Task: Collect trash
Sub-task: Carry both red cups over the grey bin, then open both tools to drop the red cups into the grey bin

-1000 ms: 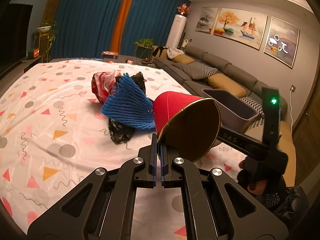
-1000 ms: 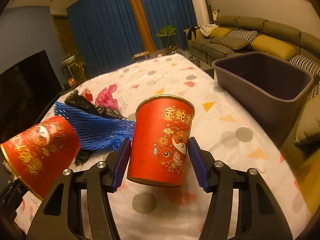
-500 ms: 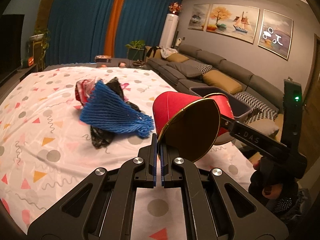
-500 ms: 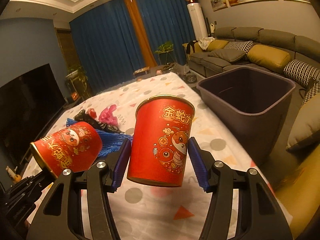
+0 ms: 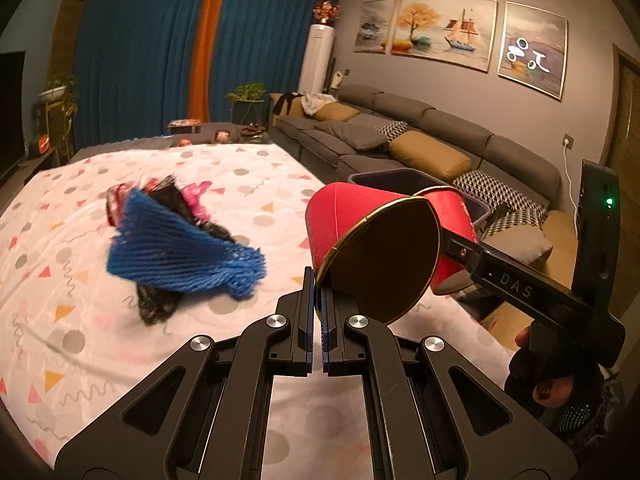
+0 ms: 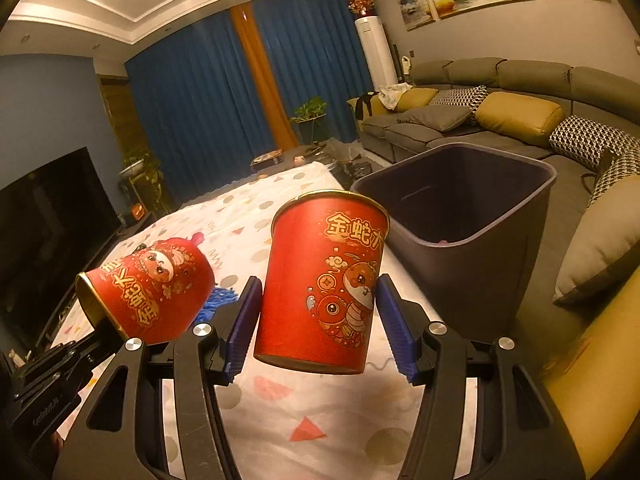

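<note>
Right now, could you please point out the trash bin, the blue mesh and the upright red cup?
trash bin [image 6: 480, 162]: right wrist view, far rim.
blue mesh [image 5: 180, 244]: left wrist view, middle.
upright red cup [image 6: 324, 280]: right wrist view, printed side.

Both grippers up and loaded, one in each of my hands.

My left gripper [image 5: 317, 280] has its jaws pinched nearly together on the rim of a tilted red cup [image 5: 360, 236]. My right gripper [image 6: 318, 316] sits at two o'clock from it, jaws spread around an upright red cup [image 6: 324, 280], pads pressing its sides, hand [image 5: 552, 384] gripping below.
</note>
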